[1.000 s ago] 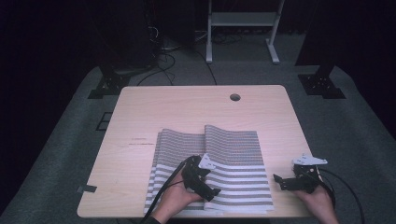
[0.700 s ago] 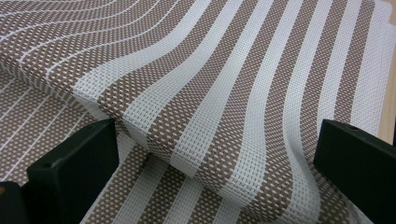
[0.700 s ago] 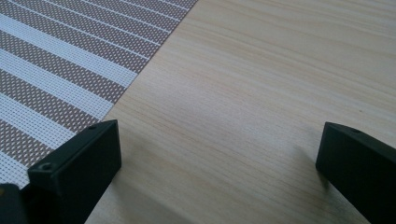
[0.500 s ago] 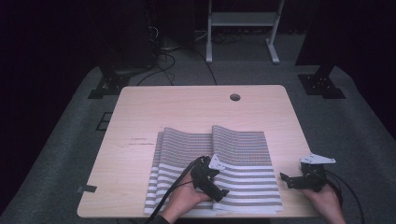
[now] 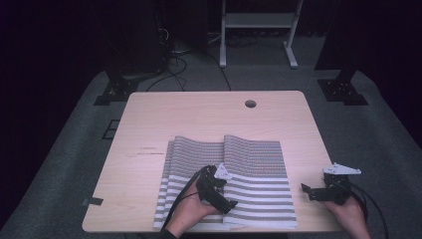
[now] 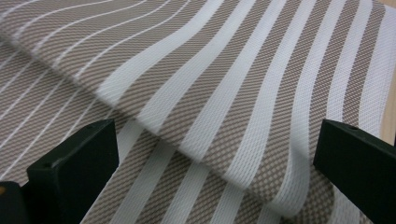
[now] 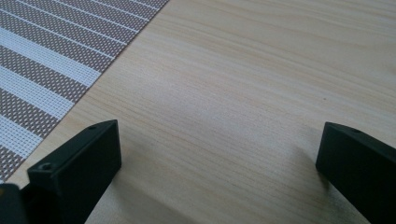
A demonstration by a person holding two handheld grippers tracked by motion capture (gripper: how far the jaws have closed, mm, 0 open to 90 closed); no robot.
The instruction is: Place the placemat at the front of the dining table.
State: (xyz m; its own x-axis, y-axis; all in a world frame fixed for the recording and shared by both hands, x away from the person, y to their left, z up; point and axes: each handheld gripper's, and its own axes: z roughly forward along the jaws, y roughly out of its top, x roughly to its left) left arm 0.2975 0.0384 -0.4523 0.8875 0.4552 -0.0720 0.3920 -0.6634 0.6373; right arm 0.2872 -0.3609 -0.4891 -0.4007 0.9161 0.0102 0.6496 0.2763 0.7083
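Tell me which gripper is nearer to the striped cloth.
Left. The left gripper is over the striped cloth, its open jaws close above a fold. The right gripper is off the cloth's right edge, open over the bare table.

Bare tabletop ahead of right hand-held gripper, open passage; folded striped cloth just beside, blocking nothing between spread jaws.

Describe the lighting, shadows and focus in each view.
High view: the table is lit, the room behind it nearly black. Left gripper view: the striped cloth has a sharp weave mid-frame, softer far off. Right gripper view: even light, the right gripper casting soft shadows on the wood.
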